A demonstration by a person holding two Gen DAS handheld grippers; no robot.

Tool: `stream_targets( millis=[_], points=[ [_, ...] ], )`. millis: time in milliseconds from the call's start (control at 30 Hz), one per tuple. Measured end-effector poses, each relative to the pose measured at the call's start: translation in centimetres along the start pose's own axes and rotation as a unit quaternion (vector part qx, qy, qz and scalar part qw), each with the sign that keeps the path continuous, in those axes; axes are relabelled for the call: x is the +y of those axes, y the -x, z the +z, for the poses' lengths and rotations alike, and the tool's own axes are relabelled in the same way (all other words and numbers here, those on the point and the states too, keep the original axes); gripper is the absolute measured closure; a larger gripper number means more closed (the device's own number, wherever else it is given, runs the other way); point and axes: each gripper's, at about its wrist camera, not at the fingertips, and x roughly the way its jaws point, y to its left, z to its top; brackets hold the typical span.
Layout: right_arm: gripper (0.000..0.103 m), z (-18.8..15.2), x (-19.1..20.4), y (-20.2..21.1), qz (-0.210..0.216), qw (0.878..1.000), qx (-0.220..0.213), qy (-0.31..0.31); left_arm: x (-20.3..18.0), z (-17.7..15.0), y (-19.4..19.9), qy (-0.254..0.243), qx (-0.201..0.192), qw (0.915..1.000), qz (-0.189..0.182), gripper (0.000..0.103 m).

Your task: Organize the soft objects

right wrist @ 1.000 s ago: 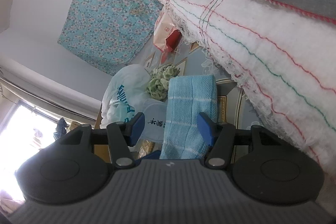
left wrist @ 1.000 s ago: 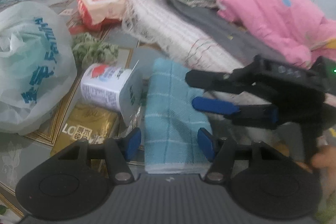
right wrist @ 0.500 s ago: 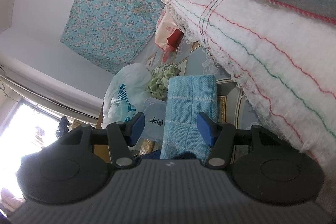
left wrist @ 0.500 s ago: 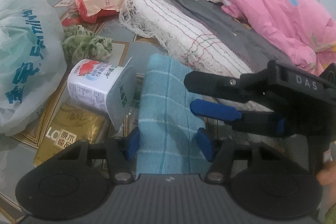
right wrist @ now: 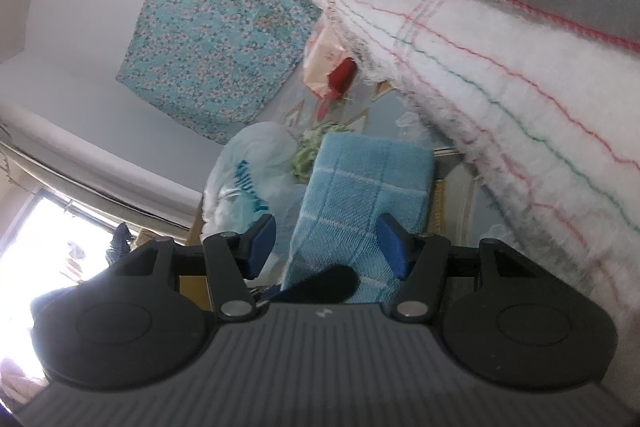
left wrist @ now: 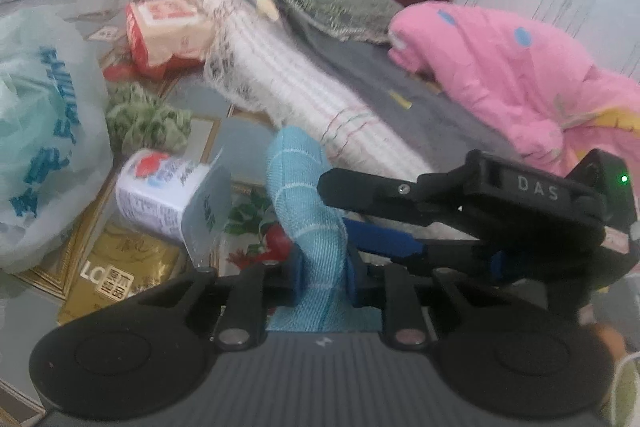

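Left gripper (left wrist: 323,277) is clamped tight on the blue towel (left wrist: 310,211), bunching it up off the table beside the white striped blanket (left wrist: 288,107). Right gripper (right wrist: 327,241) sits with its 2 fingers spread wide on either side of that towel, not pinching. A yogurt cup (left wrist: 168,201) lies tipped just left of the towel.

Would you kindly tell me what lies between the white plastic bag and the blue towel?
In the left wrist view, a white tipped-over cup lies between the plastic bag and the blue towel, which the left gripper pinches.
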Motion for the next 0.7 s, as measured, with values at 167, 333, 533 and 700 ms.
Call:
stream_targets(
  millis=[167,333,533,700],
  points=[
    [0.046,0.0,2.7,0.6,0.027,0.999,-0.003,0.021,-0.2,0.4,3.2,0.002,-0.040,0.9992,-0.005,0.083],
    [0.046,0.5,6.3,-0.4,0.072,0.996,0.015,0.053,0.9,0.7,7.8,0.020,-0.093,0.9953,0.018,0.082],
    [0.046,0.2,13.2,-5.9,0.132,0.980,0.087,0.117,4.2,0.4,14.7,0.051,-0.162,0.9811,0.092,0.082],
    [0.044,-1.6,20.1,-11.6,0.180,0.955,0.145,0.185,6.9,0.1,20.1,0.065,-0.208,0.9608,0.171,0.082]
  ],
)
